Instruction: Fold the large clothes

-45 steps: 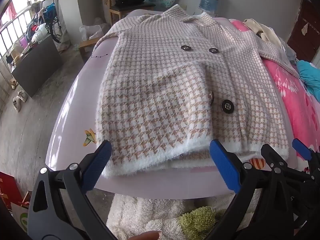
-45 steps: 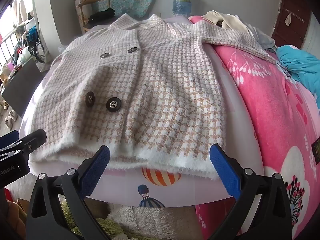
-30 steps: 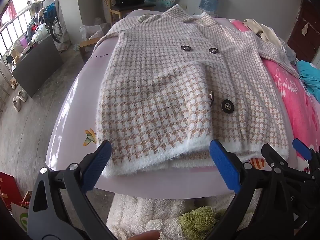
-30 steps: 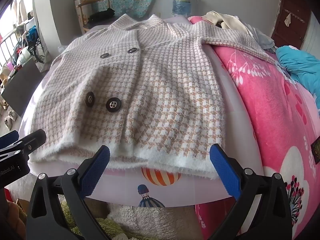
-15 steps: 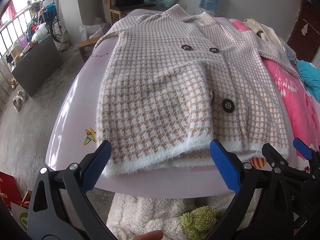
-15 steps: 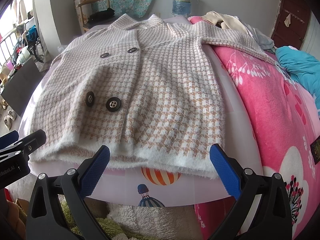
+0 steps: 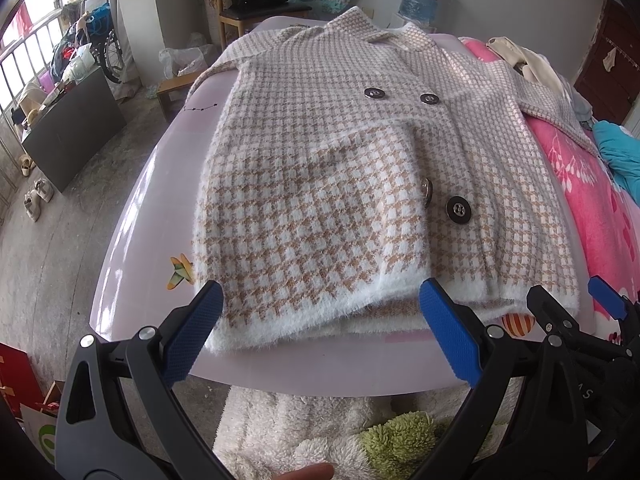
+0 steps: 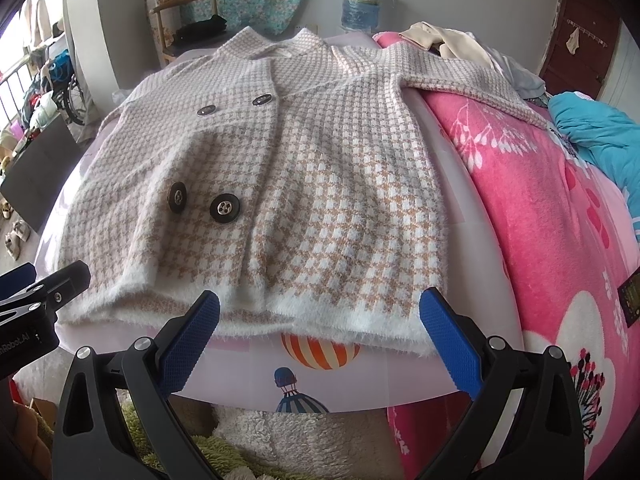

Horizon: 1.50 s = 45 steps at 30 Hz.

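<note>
1. left wrist view: the left hand-held gripper (image 7: 320, 336) is released, its blue pads spread wide and gripping nothing, just short of the coat's fluffy white hem.
2. the checked coat (image 7: 360, 184) lies flat, front up, on the pale lilac desk (image 7: 140, 240), collar at the far end and hem at the near edge.
3. four dark buttons show on its front, two near the collar and two lower down (image 7: 459, 210).
4. the right hand-held gripper (image 7: 568, 304) shows at the right edge, near the hem's right corner.
5. a pink blanket (image 7: 592, 208) lies right of the desk, and a fluffy white rug (image 7: 288, 432) below the near edge.
6. right wrist view: the right hand-held gripper (image 8: 320, 334) is released too, pads wide apart and empty, just in front of the hem.
7. the coat (image 8: 320, 160) covers most of the desk (image 8: 360, 380); its right sleeve runs out onto the pink blanket (image 8: 540, 220).
8. the left hand-held gripper (image 8: 52, 284) shows at the left edge beside the hem.
9. a water bottle (image 8: 362, 4) stands by the far wall.
</note>
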Tool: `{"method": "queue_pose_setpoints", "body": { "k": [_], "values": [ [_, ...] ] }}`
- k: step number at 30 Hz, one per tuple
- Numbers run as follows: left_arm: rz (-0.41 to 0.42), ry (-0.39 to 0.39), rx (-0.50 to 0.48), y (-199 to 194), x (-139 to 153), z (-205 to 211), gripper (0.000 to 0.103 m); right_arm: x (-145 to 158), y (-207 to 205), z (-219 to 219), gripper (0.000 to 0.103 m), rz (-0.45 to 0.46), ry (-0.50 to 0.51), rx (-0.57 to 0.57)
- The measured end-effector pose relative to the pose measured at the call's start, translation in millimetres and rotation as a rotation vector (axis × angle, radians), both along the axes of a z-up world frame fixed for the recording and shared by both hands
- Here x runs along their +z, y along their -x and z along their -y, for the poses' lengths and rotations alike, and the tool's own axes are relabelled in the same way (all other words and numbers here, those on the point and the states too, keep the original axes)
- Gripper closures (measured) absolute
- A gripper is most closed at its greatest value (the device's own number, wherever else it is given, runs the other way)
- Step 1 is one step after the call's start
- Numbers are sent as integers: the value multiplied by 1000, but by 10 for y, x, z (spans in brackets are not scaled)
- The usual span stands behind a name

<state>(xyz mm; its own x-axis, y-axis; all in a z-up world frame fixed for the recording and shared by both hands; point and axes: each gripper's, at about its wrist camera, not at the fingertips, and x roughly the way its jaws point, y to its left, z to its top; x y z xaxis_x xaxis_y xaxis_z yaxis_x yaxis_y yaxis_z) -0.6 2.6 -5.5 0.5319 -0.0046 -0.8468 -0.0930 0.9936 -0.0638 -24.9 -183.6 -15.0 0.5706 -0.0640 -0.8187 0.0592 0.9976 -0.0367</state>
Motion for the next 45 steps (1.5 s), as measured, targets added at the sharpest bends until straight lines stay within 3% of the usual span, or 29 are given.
{"method": "queue_pose_setpoints", "body": {
  "k": [18,35,40,45],
  "values": [
    [-3,0,1,-18,3,-3,8,-39,-31,-1,5,1,8,2],
    [-49,-38,28,-290,-126,-160,8,-43,-360,-46,5,-17,22,-11],
    [-80,-42,34,-445,-231,-211,8,-74,-524,-45,5,-28,13,2],
    [-125,-50,12,-609,-443,-245,8,-300,-758,75,5,-96,0,-29]
  ]
}}
